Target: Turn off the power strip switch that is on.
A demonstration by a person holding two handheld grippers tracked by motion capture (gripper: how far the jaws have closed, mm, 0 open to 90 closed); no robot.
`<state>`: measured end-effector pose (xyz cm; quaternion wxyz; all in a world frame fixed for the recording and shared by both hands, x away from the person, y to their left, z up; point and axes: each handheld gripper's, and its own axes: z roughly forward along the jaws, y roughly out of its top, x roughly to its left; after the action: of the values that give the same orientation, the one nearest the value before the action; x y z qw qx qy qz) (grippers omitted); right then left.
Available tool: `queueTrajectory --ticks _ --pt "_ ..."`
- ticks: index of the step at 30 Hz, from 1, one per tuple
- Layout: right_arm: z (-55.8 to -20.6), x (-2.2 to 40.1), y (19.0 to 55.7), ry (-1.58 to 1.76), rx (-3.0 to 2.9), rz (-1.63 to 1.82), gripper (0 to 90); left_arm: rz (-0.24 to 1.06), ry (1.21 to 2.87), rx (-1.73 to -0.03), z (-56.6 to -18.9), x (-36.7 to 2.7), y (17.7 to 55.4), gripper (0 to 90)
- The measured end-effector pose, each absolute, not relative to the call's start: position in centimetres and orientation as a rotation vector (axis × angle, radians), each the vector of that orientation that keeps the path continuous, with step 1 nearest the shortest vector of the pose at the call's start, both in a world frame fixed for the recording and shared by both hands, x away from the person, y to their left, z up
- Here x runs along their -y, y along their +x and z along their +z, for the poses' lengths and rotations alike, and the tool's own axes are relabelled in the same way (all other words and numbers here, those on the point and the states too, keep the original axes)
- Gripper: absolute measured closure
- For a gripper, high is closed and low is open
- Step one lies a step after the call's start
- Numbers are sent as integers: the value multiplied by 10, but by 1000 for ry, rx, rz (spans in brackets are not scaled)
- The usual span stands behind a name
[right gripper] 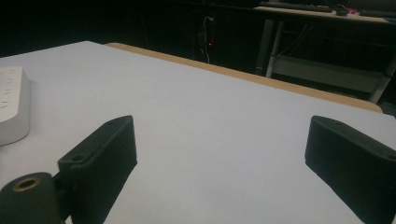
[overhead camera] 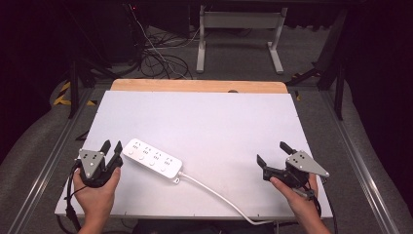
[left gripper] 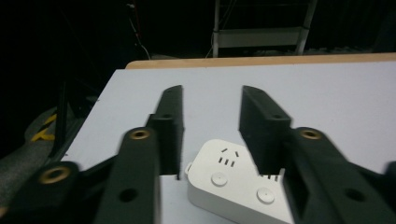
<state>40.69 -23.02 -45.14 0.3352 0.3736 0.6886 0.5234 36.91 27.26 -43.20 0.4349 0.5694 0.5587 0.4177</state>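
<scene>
A white power strip (overhead camera: 152, 159) with several sockets and round buttons lies flat on the white table top (overhead camera: 209, 117), at the front left. Its white cable (overhead camera: 214, 192) runs off the front edge. My left gripper (overhead camera: 112, 146) rests just left of the strip's near end, jaws open. In the left gripper view the strip's end (left gripper: 233, 186) lies low between the jaws (left gripper: 211, 91), and the pads do not touch it. My right gripper (overhead camera: 271, 152) rests at the front right, jaws wide open (right gripper: 222, 126) over bare table. The strip's edge (right gripper: 11, 107) shows far off at the left.
A wooden strip (overhead camera: 195, 86) borders the table's far edge. Behind it stand a white metal frame (overhead camera: 238, 34) and tangled cables (overhead camera: 156, 58) on the floor. Dark rails run along both sides of the table.
</scene>
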Motion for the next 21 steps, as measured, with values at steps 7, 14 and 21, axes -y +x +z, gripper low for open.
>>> queueTrajectory --ticks 7,14,21 --pt "-451 231 407 980 -1793 1366 94 1063 1382 -1351 -433 -271 372 280" --pt "-451 231 407 978 -1795 1369 94 1170 1298 -1301 -436 -270 372 73" --pt "-451 231 406 980 -1794 1364 93 1181 1301 -1293 -437 -268 373 45"
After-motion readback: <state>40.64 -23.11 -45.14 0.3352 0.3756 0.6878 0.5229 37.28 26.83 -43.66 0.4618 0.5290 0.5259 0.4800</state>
